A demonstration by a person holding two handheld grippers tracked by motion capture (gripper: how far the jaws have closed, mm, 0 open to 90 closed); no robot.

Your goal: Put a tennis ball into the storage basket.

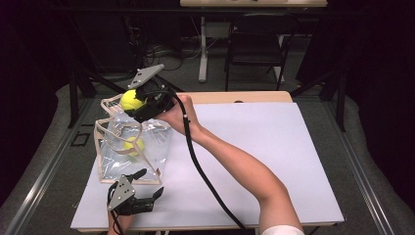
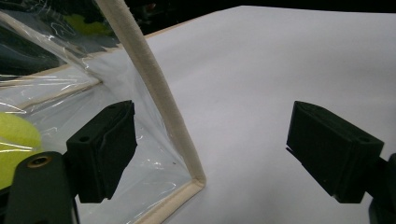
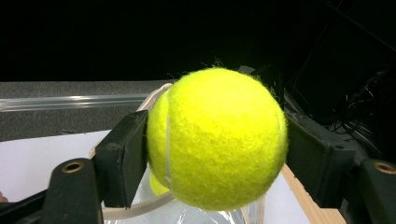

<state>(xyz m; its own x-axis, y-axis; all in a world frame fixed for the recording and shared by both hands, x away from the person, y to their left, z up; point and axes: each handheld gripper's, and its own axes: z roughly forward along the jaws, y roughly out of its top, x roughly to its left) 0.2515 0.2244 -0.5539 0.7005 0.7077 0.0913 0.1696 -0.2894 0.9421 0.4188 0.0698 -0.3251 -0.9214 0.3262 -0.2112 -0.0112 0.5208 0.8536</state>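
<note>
**Tennis ball held over clear bag, second ball inside**

Item 1, right gripper (image 1: 138, 104): raised above the far left part of the table, held in the person's right hand, black cable trailing back along the forearm. Jaws clamped on a yellow tennis ball (image 3: 217, 137), one pad on each side of it. In the high view the ball sits at the gripper's left end, directly over the open mouth of the bag.

Item 2, clear plastic bag (image 1: 128, 152): transparent, edged with cream trim (image 2: 159, 93), standing on the white table top (image 1: 264, 156) at its left side, cream handles at the top. A second tennis ball (image 1: 133, 145) lies inside it, seen through the plastic.

Item 3, left gripper (image 1: 147, 198): low at the near left edge of the table, just in front of the bag's near corner. Jaws spread wide with nothing pinched between them; in the left gripper view the bag's trimmed corner stands between the two pads, close to one pad and well clear of the other.

Item 4, surroundings: dark folding chair (image 1: 257, 41) beyond the far edge of the table
</note>
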